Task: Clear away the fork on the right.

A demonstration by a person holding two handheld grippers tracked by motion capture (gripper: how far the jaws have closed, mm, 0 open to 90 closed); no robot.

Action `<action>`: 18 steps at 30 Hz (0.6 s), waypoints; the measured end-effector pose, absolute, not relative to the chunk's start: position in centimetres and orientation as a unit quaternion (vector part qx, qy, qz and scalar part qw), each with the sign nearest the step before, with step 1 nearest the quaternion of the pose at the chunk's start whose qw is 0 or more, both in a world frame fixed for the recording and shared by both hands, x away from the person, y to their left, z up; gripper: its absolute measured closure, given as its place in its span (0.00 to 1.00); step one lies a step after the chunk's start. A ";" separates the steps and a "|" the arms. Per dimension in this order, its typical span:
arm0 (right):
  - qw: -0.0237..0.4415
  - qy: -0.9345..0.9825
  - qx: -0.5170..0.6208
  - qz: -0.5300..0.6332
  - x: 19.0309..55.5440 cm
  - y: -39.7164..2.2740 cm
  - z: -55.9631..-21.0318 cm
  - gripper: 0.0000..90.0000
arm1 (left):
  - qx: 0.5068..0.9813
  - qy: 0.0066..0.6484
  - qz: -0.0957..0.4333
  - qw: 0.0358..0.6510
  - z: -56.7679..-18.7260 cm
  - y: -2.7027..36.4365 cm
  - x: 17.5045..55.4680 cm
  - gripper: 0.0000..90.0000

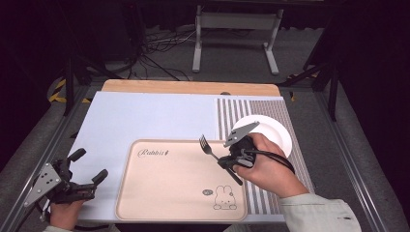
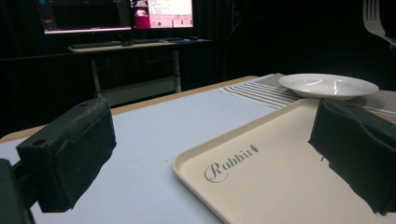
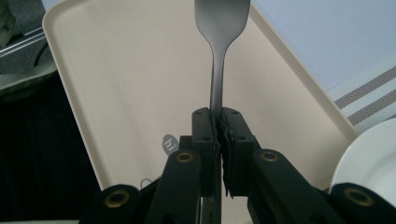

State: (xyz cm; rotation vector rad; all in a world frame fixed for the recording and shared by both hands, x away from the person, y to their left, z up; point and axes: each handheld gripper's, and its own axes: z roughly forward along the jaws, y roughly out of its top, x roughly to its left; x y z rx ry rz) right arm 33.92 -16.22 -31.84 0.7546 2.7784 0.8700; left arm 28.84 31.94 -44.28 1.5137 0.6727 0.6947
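Fork (image 1: 209, 146) was the thing in hand: in the high view it hung in the air over the tray's (image 1: 145, 193) far right corner, tines pointing away from the person, handle slanting back toward the tray's right edge, pinched near its middle by the right gripper (image 1: 229, 159). A white plate (image 1: 278, 130) sat on the striped mat (image 1: 232, 108) at the table's right edge, just beyond that hand. The left gripper (image 1: 86, 175) rested at the near left corner, jaws spread and empty. In the left gripper view, its two black pads (image 2: 70, 154) stood wide apart over the tray's (image 2: 280, 158) left rim, with the plate (image 2: 328, 85) farther off. In the right gripper view, the jaws were pressed together on the fork's (image 3: 218, 51) neck, above the tray (image 3: 130, 74). I judged this the carrying step; next, the fork needed lowering flat before the jaws let go.
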 end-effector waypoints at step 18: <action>0.037 0.901 0.354 0.247 34.1 -14.4 -34.8 0.95 | 0.659 0.293 0.303 0.623 -44.3 32.0 28.9 0.01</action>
